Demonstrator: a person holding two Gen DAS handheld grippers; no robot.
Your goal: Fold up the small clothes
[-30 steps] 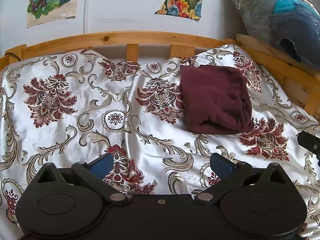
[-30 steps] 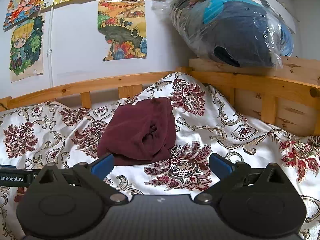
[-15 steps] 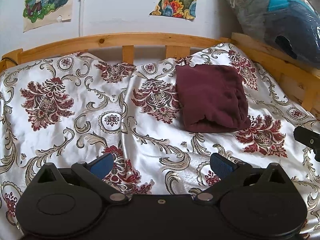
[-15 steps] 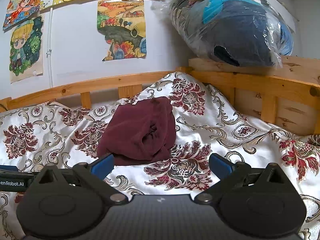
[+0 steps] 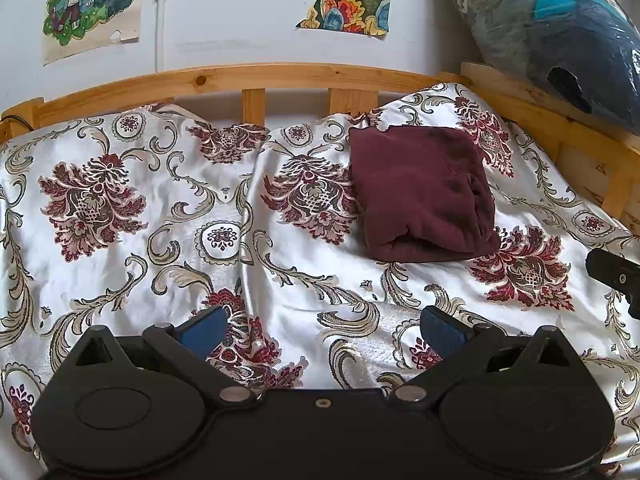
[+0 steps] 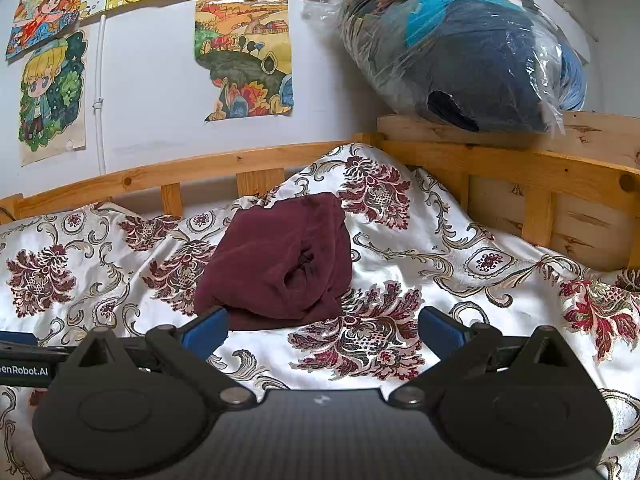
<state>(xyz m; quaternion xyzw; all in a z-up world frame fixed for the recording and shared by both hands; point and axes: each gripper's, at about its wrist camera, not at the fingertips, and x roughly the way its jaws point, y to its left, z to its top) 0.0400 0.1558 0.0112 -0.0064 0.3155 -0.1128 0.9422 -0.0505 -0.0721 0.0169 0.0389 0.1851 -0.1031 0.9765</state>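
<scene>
The maroon garment [image 5: 420,192] lay folded into a compact bundle on the bed's floral cover [image 5: 160,208], ahead of my left jaws [image 5: 324,328] and my right jaws [image 6: 324,328], both spread wide and empty, so folding looked essentially done.

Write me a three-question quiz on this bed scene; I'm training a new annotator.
1. True or false: the maroon garment lies folded on the floral bedspread.
2. The left tool is: A) open, holding nothing; B) shut on the garment.
3. What sits on the wooden ledge at the bed's right?

Key: 1 true. 2 A; the right tool is open too. 3 A plastic-wrapped bundle.
</scene>
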